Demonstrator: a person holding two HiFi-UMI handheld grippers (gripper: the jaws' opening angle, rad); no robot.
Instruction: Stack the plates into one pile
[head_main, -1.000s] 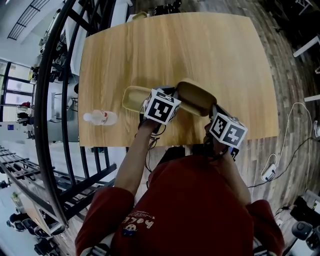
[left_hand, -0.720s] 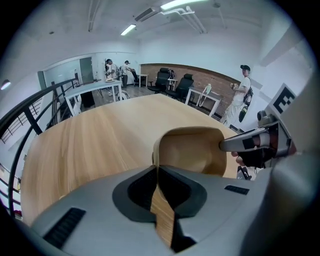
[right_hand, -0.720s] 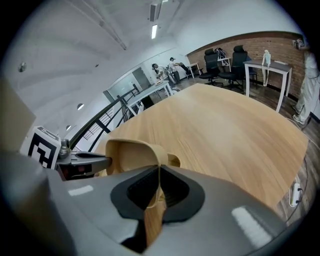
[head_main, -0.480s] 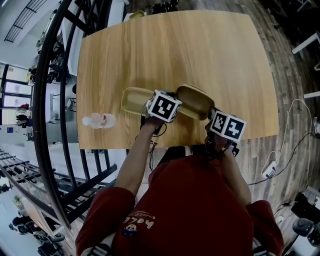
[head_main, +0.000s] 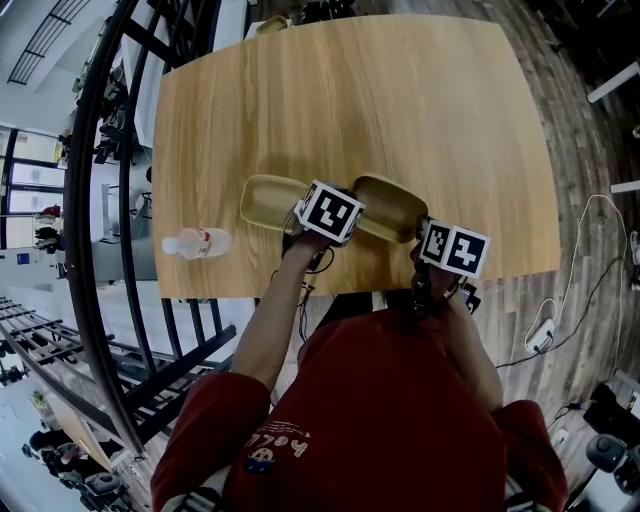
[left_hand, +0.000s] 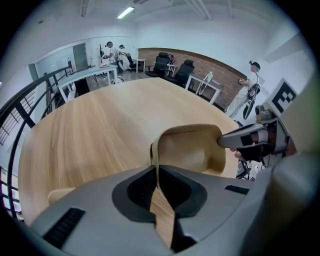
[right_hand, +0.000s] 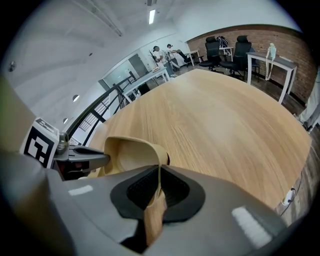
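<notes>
A tan oval plate (head_main: 388, 206) hangs low over the wooden table (head_main: 350, 100), carried by both grippers at once. My left gripper (head_main: 340, 206) is shut on its left rim, and the thin rim (left_hand: 156, 167) stands between the dark pads. My right gripper (head_main: 428, 232) is shut on the right rim (right_hand: 159, 172). Both pairs of jaws have just been opening slightly, with the rim still pinched in them. A second tan plate (head_main: 268, 200) lies flat on the table just left of the held one; its corner (left_hand: 60, 194) shows in the left gripper view.
A plastic water bottle (head_main: 198, 242) lies near the table's front-left edge. A black metal railing (head_main: 110, 200) runs along the left. White cables (head_main: 570, 290) trail on the floor at right. Chairs and people (left_hand: 112, 50) stand far behind the table.
Both grippers have come down with the held plate. The plate sits flatter and lower over the table than a second ago. The plate on the table and the bottle have not moved.
</notes>
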